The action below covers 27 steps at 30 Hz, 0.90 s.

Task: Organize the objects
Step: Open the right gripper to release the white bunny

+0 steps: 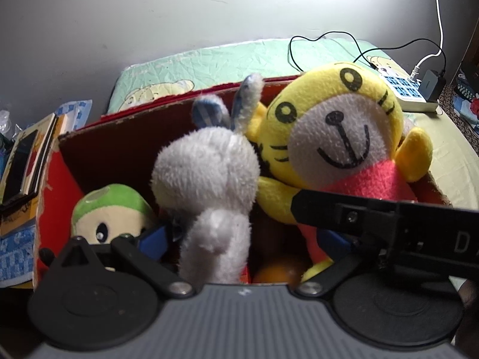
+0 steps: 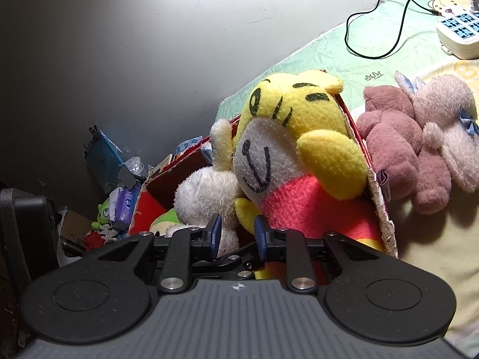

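Sitting in red box (image 1: 98, 137): three plush toys; two outside.

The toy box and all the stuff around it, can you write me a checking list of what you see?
Surface: bed with a green bear-print cover, wrinkled.
Job's things: red cardboard box holds a yellow tiger plush, a white bunny plush and a green-capped plush. A brown teddy bear and a pale pink plush lie on the bed outside the box.
Clutter: books and packets beside the box; an orange ball at the box bottom.
Grippers: left gripper open around the bunny; right gripper open, by the tiger's arm.
Cables: black cable and white cable run to a power strip.
Surroundings: plain grey wall.
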{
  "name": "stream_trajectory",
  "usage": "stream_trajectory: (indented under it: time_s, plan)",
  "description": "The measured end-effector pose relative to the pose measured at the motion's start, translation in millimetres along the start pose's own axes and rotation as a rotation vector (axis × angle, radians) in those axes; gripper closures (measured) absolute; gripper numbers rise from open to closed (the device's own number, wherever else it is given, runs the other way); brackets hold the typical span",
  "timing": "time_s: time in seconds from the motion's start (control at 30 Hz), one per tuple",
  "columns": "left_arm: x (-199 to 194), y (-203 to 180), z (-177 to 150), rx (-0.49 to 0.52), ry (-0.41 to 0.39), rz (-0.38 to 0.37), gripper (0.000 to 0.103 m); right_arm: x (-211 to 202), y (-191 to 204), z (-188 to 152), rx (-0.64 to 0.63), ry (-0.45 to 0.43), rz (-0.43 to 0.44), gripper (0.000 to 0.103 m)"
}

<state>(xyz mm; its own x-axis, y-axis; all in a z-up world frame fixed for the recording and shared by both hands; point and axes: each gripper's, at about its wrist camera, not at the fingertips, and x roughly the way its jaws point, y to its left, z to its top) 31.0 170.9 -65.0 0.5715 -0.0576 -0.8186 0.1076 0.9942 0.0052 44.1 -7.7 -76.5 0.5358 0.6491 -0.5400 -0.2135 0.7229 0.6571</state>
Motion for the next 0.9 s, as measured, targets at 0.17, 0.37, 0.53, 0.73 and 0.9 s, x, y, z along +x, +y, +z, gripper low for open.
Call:
stream_trajectory:
  time_s: [0.17, 0.37, 0.53, 0.73, 0.9]
  plan:
    - [-0.1, -0.2, 0.0, 0.000, -0.001, 0.009, 0.000, -0.3, 3.5, -1.7, -0.024, -0.005, -0.022, 0.082]
    - [-0.5, -2.2, -0.5, 0.007, -0.009, 0.023, 0.000, -1.9, 3.6, -2.2, -0.031, -0.007, -0.029, 0.085]
    - [-0.8, -3.7, -1.0, 0.015, -0.013, 0.033, 0.000, -4.3, 3.3, -3.3, -0.037, -0.013, -0.037, 0.089]
    - [-1.0, -6.0, -0.7, 0.018, -0.013, 0.049, 0.000, -10.2, 0.9, -4.7, -0.029, -0.026, -0.041, 0.094]
    - [-0.1, -10.2, 1.0, 0.032, -0.008, 0.096, 0.001, -14.4, -0.1, -6.0, -0.024, -0.035, -0.043, 0.094]
